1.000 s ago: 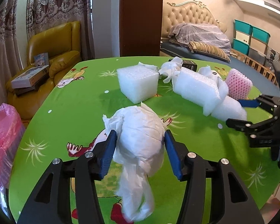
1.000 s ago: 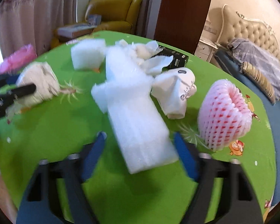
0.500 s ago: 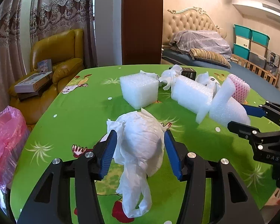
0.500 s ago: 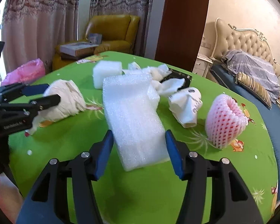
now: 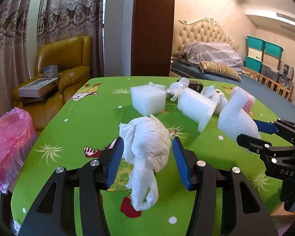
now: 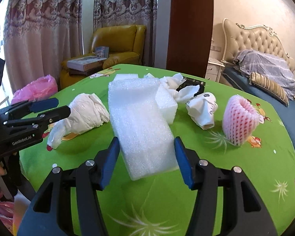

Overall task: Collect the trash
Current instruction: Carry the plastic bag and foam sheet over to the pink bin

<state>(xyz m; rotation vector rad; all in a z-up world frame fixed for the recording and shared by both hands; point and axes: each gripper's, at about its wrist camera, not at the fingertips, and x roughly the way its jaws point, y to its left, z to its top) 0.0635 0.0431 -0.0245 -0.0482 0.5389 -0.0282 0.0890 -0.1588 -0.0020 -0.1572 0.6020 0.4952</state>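
Foam slab (image 6: 141, 125) now lifted, long axis along right claw (image 6: 147, 157).

Both wrist cameras look closely down their tongs, sharing the green table (image 5: 92, 118).

Bedroom. Tabletop (image 5: 92, 118) under a bright green cartoon-print cloth. Behind it a dark brown wooden panel (image 5: 152, 27), white wall strip beside it. Far left: lace-trimmed curtains (image 5: 55, 21), daylight coming through at the edge. Mustard-yellow leather armchair (image 5: 66, 59) in front of the curtains, flat boxes (image 5: 38, 85) stacked on its seat. Right side: bed with beige tufted headboard (image 5: 202, 33), rumpled grey-purple quilt (image 5: 212, 53), striped bolster (image 5: 219, 68), blue sheet. Teal and white storage bins (image 5: 264, 56) stacked against the far wall. Walls cream, textured.
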